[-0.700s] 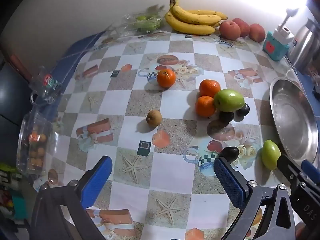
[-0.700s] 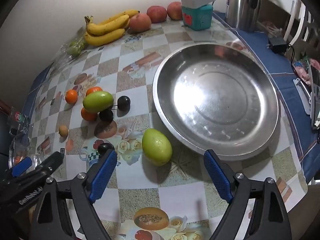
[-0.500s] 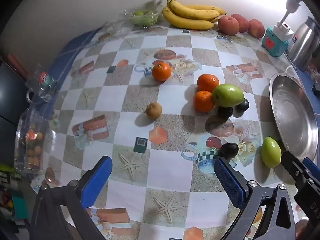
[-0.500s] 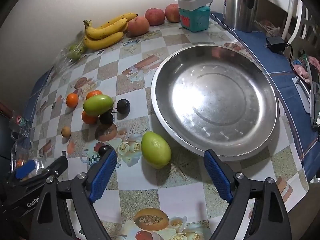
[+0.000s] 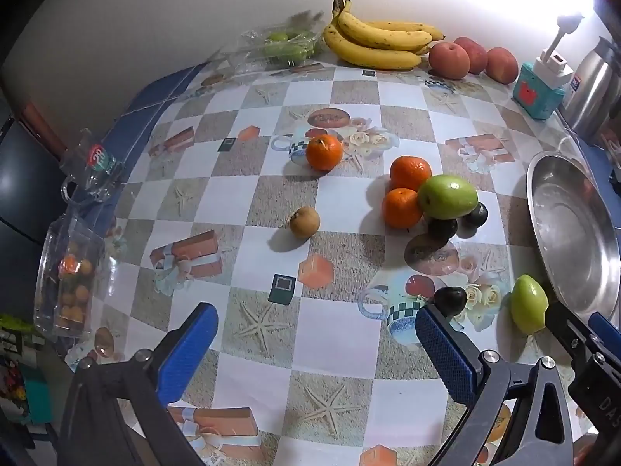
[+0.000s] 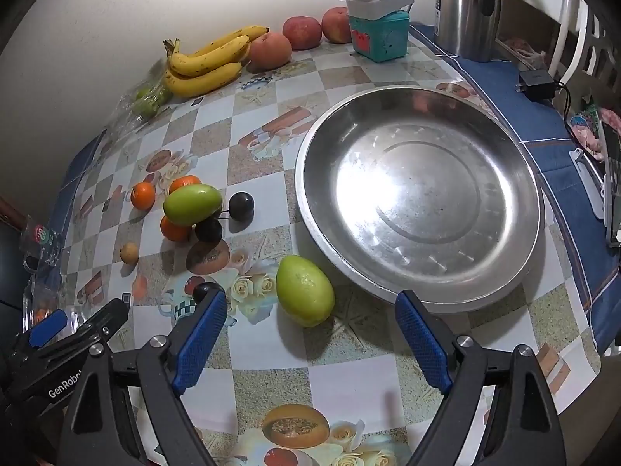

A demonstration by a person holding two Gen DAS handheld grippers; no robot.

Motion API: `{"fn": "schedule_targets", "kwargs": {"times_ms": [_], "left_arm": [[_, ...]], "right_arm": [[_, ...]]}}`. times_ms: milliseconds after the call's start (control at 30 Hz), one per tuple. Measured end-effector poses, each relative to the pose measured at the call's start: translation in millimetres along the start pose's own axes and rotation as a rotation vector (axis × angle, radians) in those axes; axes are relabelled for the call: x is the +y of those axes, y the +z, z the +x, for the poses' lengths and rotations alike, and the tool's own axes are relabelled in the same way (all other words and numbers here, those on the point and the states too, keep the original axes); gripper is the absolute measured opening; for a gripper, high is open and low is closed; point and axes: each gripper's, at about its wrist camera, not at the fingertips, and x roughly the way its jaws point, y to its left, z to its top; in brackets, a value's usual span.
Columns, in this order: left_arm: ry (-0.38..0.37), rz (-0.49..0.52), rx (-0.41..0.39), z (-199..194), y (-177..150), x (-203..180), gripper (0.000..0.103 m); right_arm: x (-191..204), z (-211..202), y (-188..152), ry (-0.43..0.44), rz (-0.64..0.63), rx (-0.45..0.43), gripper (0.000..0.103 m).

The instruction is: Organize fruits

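Fruits loose on checked cloth; nearest green mango [image 6: 305,290] lay at 12 o'clock from my right gripper [image 6: 310,339], steel tray [image 6: 520,268] at 1 o'clock. Both grippers gaped empty, left gripper [image 5: 310,345] too. Mango judged smooth, firm, rollable; take across middle, gently

Left tool [image 5: 316,353] tilted steeply downward above the counter [image 5: 333,322], blue pads spread wide, nothing between them. Right tool [image 6: 310,343] pitched down likewise, jaws apart and empty. Both side by side, close together, each visible at the other's edge.
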Motion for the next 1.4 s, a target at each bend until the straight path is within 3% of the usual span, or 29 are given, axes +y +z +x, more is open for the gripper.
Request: {"fn": "schedule_targets", "kwargs": {"times_ms": [1400], "left_arm": [[-0.005,-0.016,0.001,2.8,-2.7,2.1,0.103]], "right_arm": [[-0.3,3.4,-0.1,-0.008,-0.004,0.008,0.089]]}}
